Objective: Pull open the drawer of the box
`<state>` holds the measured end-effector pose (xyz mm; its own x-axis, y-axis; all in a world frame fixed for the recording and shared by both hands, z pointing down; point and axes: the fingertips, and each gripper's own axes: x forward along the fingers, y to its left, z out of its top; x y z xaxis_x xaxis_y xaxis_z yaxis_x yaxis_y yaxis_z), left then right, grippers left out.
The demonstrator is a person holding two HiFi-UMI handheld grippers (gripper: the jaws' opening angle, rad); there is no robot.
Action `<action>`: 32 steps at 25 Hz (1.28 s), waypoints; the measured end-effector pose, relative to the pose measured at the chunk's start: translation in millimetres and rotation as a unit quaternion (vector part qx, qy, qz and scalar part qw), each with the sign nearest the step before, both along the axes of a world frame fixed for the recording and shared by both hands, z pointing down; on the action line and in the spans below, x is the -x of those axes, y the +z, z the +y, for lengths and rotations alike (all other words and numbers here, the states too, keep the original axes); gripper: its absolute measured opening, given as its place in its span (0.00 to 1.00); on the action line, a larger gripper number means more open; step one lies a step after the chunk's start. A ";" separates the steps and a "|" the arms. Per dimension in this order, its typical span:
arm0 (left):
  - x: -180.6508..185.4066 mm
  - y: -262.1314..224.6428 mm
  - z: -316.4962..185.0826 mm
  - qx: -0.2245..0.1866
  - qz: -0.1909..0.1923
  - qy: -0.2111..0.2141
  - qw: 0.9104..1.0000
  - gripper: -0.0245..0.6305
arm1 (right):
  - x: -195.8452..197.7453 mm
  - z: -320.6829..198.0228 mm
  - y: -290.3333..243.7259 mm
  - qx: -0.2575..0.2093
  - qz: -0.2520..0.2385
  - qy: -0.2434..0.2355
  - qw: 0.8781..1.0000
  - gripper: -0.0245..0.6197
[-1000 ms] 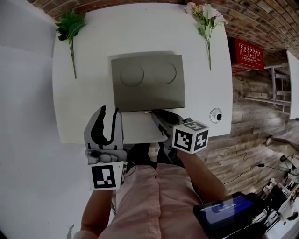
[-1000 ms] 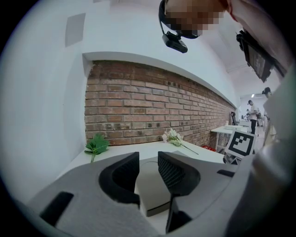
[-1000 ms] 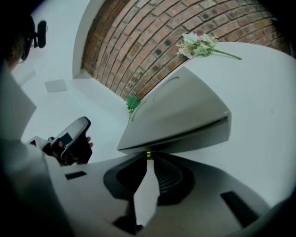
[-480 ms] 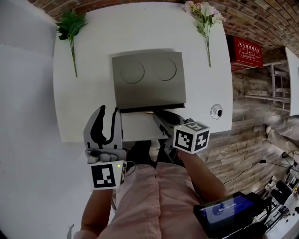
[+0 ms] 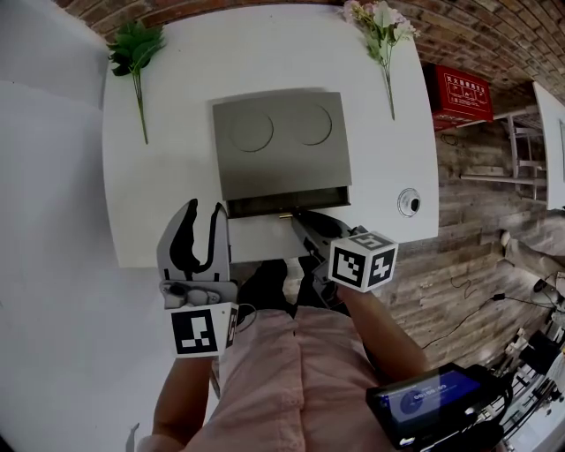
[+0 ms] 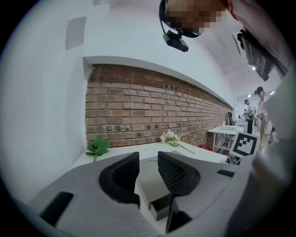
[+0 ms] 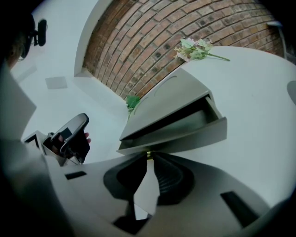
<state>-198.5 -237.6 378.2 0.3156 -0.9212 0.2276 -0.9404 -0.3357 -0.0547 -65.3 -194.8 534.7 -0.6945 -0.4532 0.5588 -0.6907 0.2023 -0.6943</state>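
Observation:
A flat grey box with two round dents on top lies mid-table. Its drawer stands a little way out at the near side, showing a dark gap. My right gripper is shut on the small brass knob at the middle of the drawer front. My left gripper hovers left of the drawer near the table's front edge, open, with nothing between its fingers. In the left gripper view the box and the drawer show between the open jaws.
A green leaf sprig lies at the table's far left and a flower stem at the far right. A small round object sits near the right edge of the white table. A red crate stands on the floor.
The drawer has slid out of the box toward me, opening a dark gap, with the right gripper on its knob. The left gripper has stayed put.

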 end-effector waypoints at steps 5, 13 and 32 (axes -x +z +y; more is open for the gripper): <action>-1.1 -0.3 5.5 -0.002 0.000 0.006 1.000 0.24 | 0.1 8.6 1.0 -0.001 0.002 0.001 1.000 0.12; -1.6 -4.0 12.2 -0.008 0.000 0.010 1.000 0.24 | -0.9 20.6 2.1 0.000 0.004 0.001 1.000 0.12; -2.5 -9.9 39.8 -0.011 0.019 0.048 0.999 0.24 | -3.7 33.8 4.2 -0.005 0.006 0.022 1.000 0.12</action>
